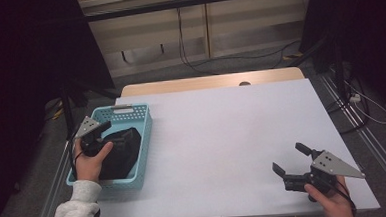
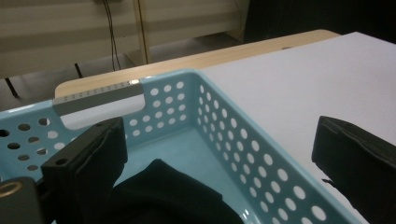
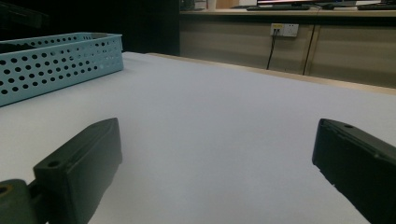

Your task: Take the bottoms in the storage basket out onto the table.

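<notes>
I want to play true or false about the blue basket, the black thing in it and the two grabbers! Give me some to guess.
1. The black cloth lies inside the blue basket. True.
2. The left gripper is squeezing the cloth tight. False: its jaws stand wide apart above the cloth.
3. The right gripper is open over the white table, away from the basket. True.
4. The basket has solid walls with no holes. False: its walls are full of round holes.
5. The basket sits in the middle of the table. False: it sits at the table's left edge.
</notes>
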Available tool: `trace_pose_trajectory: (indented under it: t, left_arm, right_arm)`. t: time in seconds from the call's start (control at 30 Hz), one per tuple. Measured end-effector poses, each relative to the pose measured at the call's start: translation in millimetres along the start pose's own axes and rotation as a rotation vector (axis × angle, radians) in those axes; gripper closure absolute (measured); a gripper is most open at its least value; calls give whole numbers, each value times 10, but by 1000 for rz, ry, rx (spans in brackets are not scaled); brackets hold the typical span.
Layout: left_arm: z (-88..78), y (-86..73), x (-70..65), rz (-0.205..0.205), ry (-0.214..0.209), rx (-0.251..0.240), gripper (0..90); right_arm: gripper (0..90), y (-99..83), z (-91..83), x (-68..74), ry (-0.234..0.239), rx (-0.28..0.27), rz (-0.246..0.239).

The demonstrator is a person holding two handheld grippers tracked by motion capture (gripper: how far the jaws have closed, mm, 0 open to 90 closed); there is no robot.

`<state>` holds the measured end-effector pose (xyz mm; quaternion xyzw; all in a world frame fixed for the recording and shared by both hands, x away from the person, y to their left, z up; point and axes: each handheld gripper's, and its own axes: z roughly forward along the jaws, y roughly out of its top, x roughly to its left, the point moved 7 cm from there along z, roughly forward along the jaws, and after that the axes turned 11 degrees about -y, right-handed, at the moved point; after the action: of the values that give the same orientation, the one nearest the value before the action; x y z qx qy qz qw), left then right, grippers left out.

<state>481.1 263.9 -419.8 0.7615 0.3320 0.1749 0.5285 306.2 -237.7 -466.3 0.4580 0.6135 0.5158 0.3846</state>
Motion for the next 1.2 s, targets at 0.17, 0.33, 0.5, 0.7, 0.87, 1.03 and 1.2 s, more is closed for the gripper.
trace_pose_trajectory:
  t: [0.17, 0.33, 0.5, 0.7, 0.87, 1.03, 1.2]
  left_arm:
    - [-9, -20, 71, -4, 11, 25, 34]
    - [-25, -39, 133, 3, 27, 56, 34]
    - [-31, -66, 184, 4, 39, 96, 35]
    - [-12, -173, 268, 12, 59, 172, 51]
    - [13, -255, 301, 21, 70, 224, 51]
    - [20, -301, 328, 5, 72, 237, 51]
    - [13, -415, 379, -7, 75, 295, 51]
  right_arm:
    - [6, -7, 3, 2, 1, 5, -3]
    - [6, -8, 3, 6, 7, 4, -2]
    - [6, -11, 6, 17, 11, 9, -7]
    - [6, -23, 12, 25, 19, 15, -12]
    - [6, -18, 9, 37, 25, 13, -7]
    - [6, -34, 15, 29, 25, 19, -17]
    - [6, -30, 14, 33, 27, 18, -15]
